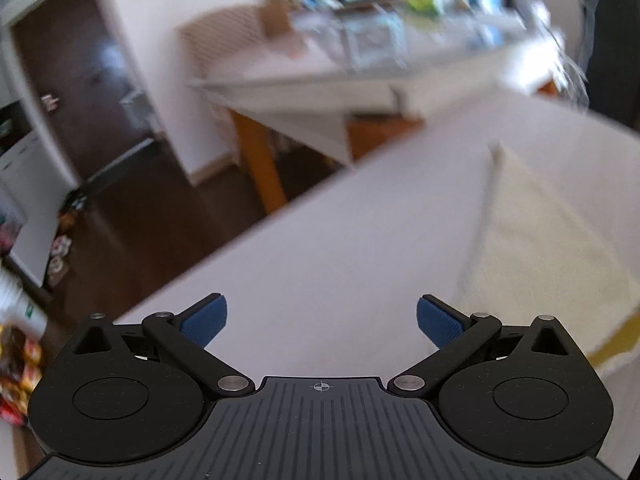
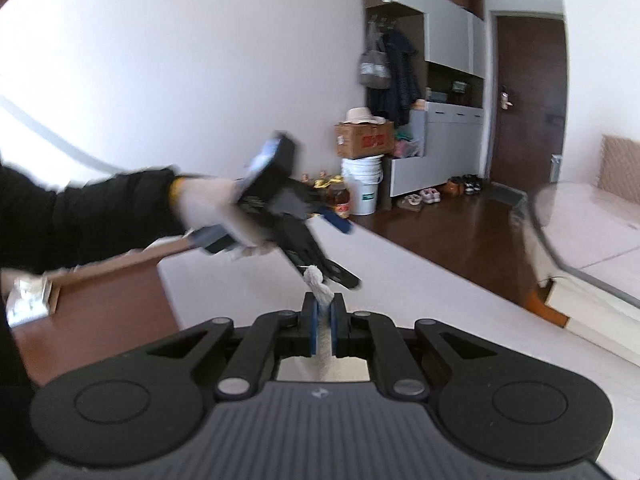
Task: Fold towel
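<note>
The towel [image 1: 536, 248] is soft, nubby cream cloth; the tabletop [image 1: 340, 240] looks smooth and matt; the floor [image 2: 448, 224] is glossy dark wood.

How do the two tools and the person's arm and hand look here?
Both tools, the left tool and the right tool, have matte black ribbed bodies, round black hubs, silver pins, black linkage arms and blue textured pads. The hand wears a white glove, and the sleeve is black.

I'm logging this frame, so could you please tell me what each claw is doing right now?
Left claw: open, holding nothing.
Right claw: closed on the pale cream cloth towel.
</note>
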Demonstrator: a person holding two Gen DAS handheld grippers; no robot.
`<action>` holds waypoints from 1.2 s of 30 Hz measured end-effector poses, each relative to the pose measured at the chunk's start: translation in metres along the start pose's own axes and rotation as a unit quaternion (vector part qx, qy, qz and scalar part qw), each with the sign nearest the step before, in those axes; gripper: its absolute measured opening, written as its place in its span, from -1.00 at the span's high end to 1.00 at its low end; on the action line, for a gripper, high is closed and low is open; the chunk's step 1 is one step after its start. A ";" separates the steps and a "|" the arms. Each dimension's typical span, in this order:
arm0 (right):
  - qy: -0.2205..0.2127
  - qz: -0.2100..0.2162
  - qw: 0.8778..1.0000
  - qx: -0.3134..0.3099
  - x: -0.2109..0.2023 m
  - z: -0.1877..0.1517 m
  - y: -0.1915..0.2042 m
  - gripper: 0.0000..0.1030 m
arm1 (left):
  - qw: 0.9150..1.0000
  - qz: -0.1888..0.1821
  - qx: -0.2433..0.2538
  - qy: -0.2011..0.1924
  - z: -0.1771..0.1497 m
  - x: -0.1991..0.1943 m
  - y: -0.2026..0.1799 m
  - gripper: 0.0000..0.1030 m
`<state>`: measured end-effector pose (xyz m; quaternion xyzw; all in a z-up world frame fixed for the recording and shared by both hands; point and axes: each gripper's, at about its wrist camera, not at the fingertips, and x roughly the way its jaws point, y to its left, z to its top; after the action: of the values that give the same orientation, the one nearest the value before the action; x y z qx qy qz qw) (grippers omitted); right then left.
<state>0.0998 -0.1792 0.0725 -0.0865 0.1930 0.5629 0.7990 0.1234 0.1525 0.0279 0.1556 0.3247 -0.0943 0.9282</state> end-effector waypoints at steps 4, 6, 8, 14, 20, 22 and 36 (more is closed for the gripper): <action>0.000 -0.014 0.998 0.057 0.010 0.002 -0.057 0.86 | 1.000 0.017 0.003 -0.009 0.003 -0.002 0.001 -1.00; 0.013 -0.025 0.996 0.089 0.023 -0.007 -0.086 0.86 | 1.000 0.019 0.004 -0.010 0.002 -0.001 -0.001 -1.00; 0.027 -0.034 0.993 0.112 0.034 -0.019 -0.106 0.86 | 1.000 0.016 0.004 -0.010 0.000 0.002 -0.004 -1.00; 0.079 -0.054 0.982 0.162 0.065 -0.055 -0.146 0.86 | 1.000 -0.005 0.009 -0.013 -0.003 0.008 -0.021 -1.00; 0.101 -0.095 0.977 0.164 0.075 -0.068 -0.162 0.53 | 0.999 -0.031 0.034 -0.005 -0.006 0.017 -0.041 -1.00; 0.103 -0.114 0.976 0.155 0.077 -0.072 -0.162 0.52 | 0.998 -0.030 0.047 0.002 -0.008 0.020 -0.045 -1.00; 0.083 -0.082 0.992 0.055 0.057 -0.077 -0.082 0.58 | 0.998 -0.029 0.050 0.014 -0.025 0.018 -0.064 -1.00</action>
<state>0.1771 -0.1861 -0.0272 -0.1037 0.2815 0.4752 0.8271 0.1050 0.1005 -0.0167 0.1941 0.3364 -0.1351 0.9115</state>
